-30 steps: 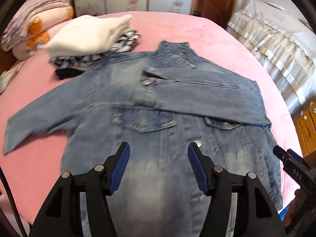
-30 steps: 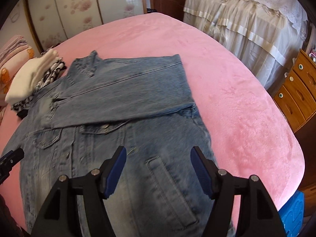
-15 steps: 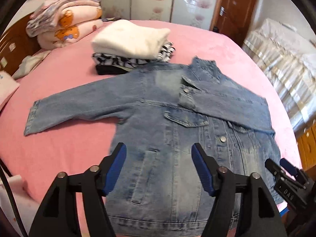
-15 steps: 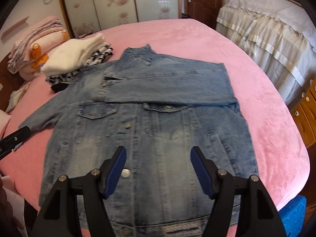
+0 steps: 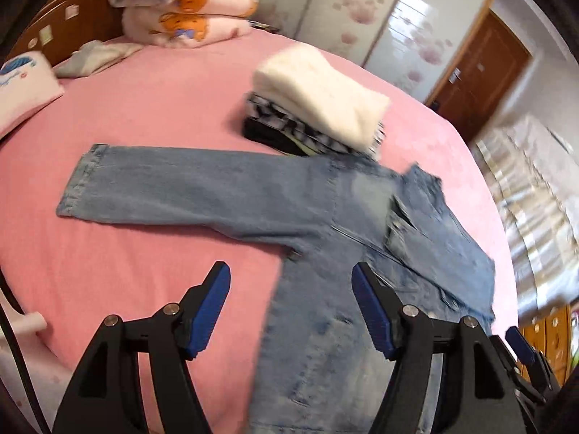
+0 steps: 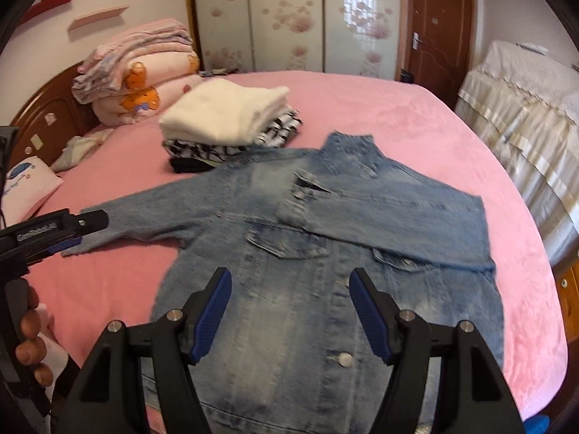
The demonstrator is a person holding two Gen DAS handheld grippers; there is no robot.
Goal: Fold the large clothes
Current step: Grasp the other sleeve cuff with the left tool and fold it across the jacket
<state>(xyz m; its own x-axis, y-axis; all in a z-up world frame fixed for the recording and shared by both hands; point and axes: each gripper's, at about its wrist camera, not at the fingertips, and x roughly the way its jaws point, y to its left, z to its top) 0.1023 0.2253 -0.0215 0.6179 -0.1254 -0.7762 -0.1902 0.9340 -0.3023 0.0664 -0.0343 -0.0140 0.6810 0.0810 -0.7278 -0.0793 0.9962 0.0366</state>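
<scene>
Pink plush bedspread (image 5: 144,115) under a faded blue denim jacket (image 5: 325,253), both claws wide open and empty.

Left wrist view: left gripper (image 5: 291,311) hovers at the jacket's near left edge, the unfolded sleeve stretching far left. Right wrist view: right gripper (image 6: 289,313) hangs over the jacket's near front; one sleeve lies folded across the chest, beside a stack of folded clothes (image 6: 224,119).

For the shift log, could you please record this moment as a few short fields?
garment: denim jacket, front up on the pink bed
sleeves: one folded across the chest, the other stretched out flat
left gripper: open, empty
right gripper: open, empty
nearby: stack of folded clothes beside the collar
</scene>
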